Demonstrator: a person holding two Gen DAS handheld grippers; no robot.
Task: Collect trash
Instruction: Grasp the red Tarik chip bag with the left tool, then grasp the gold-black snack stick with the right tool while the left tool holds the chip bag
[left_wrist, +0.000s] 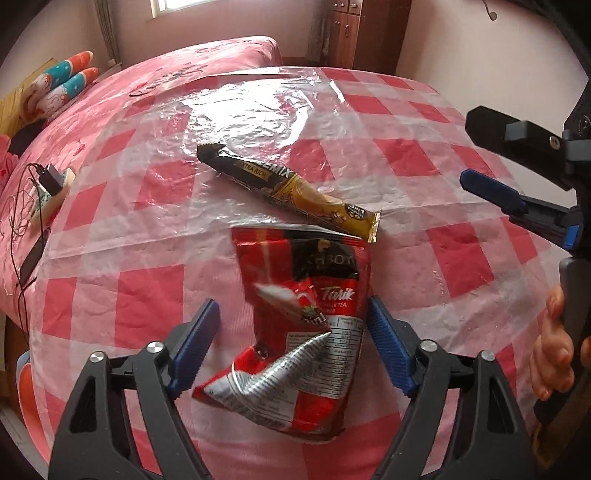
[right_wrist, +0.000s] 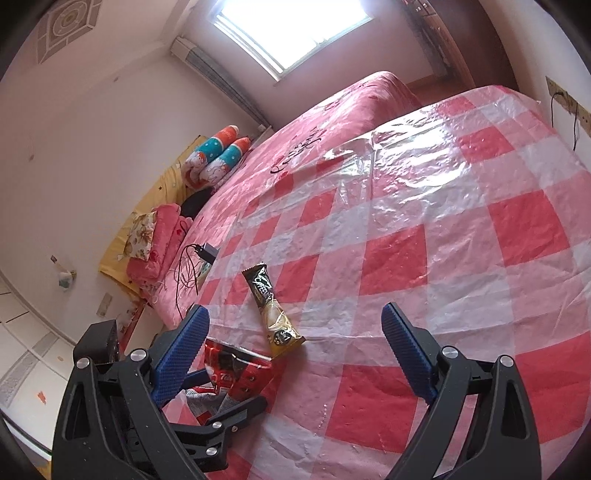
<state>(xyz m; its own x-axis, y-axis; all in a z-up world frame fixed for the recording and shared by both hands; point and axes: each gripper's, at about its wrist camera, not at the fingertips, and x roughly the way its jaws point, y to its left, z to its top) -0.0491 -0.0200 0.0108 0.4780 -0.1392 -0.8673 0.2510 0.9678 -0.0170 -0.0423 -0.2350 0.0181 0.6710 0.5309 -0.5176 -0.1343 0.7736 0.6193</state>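
Red sachet (left_wrist: 295, 332): a crumpled, torn-open foil packet, red and black on the outside with "Tarik" in white script and a nutrition table printed on it; the silver lining curls out near its lower end. It lies on the checked plastic sheet (left_wrist: 461, 258), its torn top edge touching the end of the coffee stick.
Coffee stick (left_wrist: 288, 184): long narrow sachet, black at one end with a yellow "extra rich" band, fading to gold at the other. It lies flat on the sheet just beyond the red sachet, slanted across it.
Left gripper (left_wrist: 293, 343): jaws fairly wide, blue pads either side of the red sachet; the right-hand pad is at the packet's edge, the left-hand pad stands clear. Not clamped.
Right gripper (right_wrist: 295, 347): jaws wide with nothing between them, held over the sheet just beside the red sachet; a hand (left_wrist: 554, 347) grips its handle.
Sheet: red-and-white checks, glossy and wrinkled, spread over a pink bed (right_wrist: 332, 118).
Charger and cables (left_wrist: 48, 181): on the bed, well away from the red sachet, past the sheet's edge.
Pillows (right_wrist: 218, 155): at the head of the bed, far from the sachet.
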